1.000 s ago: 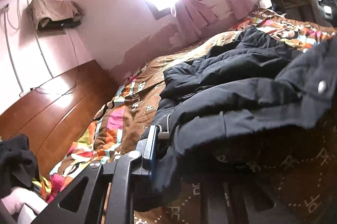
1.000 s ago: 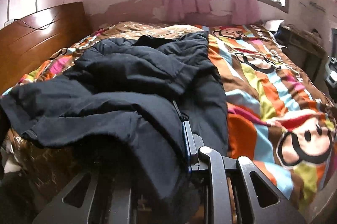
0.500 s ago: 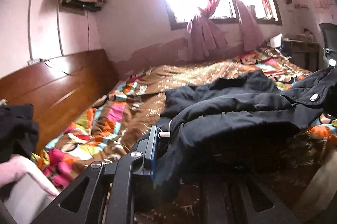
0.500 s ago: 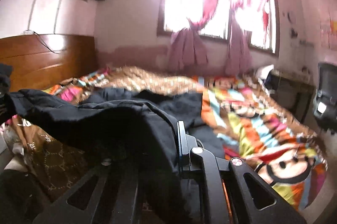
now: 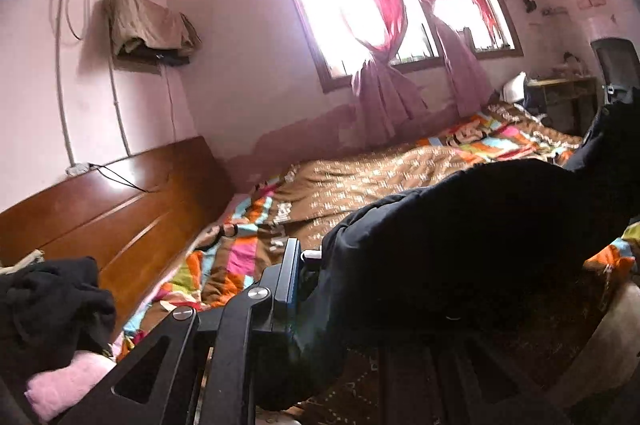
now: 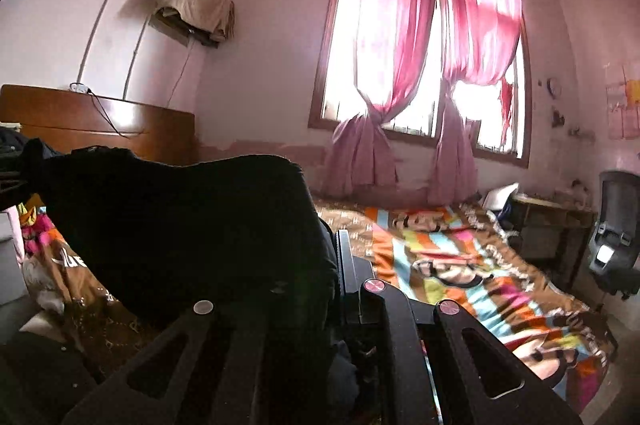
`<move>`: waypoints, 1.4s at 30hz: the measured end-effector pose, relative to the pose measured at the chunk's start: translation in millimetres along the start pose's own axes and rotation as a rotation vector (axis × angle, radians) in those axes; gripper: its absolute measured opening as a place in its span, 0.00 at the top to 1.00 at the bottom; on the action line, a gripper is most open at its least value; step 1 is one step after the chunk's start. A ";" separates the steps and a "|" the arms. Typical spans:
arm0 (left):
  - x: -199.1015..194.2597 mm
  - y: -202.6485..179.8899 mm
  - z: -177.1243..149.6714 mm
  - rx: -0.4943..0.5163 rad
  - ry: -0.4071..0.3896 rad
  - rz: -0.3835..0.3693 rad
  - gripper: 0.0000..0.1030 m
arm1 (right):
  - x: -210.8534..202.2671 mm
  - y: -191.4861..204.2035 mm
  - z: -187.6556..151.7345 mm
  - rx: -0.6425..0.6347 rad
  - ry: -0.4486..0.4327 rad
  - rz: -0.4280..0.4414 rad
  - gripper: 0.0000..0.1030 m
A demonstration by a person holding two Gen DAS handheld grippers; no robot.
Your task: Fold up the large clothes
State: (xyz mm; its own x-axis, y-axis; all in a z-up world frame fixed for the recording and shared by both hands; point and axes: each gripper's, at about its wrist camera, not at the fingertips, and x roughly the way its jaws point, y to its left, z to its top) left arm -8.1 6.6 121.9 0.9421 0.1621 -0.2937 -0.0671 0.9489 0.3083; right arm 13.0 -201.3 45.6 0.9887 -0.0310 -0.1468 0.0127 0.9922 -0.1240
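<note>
A: Jacket [image 5: 472, 237] fills the near right of the left wrist view, lifted above the bed [image 5: 360, 181]; the left hand-held gripper [image 5: 310, 265] is clenched on its edge.

B: Right wrist view: same jacket [image 6: 188, 225] at near left, the right hand-held gripper [image 6: 334, 265] clamped on its other edge. It looks soft, bulky, fairly heavy; best held by hems or seams.

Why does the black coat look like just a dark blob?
In the right wrist view the bright window glares white behind it, so the black coat shows as a backlit shape without folds; in the left wrist view the coat is equally dark, and the walls bend from fisheye distortion.
</note>
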 end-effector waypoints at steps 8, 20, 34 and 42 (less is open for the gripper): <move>63.4 -9.9 9.8 0.067 0.089 -0.007 0.85 | 63.5 -4.4 -5.6 0.014 0.076 0.025 0.93; 174.6 -14.3 38.3 0.100 0.156 -0.058 0.85 | 180.9 6.8 13.3 -0.073 0.134 -0.017 0.93; 354.5 -49.8 2.6 0.130 0.321 -0.149 0.81 | 366.1 18.2 -22.2 -0.131 0.404 -0.018 0.89; 355.6 -39.7 -15.5 0.002 0.309 -0.225 0.46 | 370.0 32.0 -45.6 -0.144 0.408 -0.126 0.55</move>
State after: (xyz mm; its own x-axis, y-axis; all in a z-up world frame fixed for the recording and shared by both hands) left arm 324.5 30.8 -8.8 0.7897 0.0237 -0.6130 0.1311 0.9697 0.2064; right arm 372.4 -186.6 -57.5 0.8404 -0.2240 -0.4936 0.0792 0.9516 -0.2970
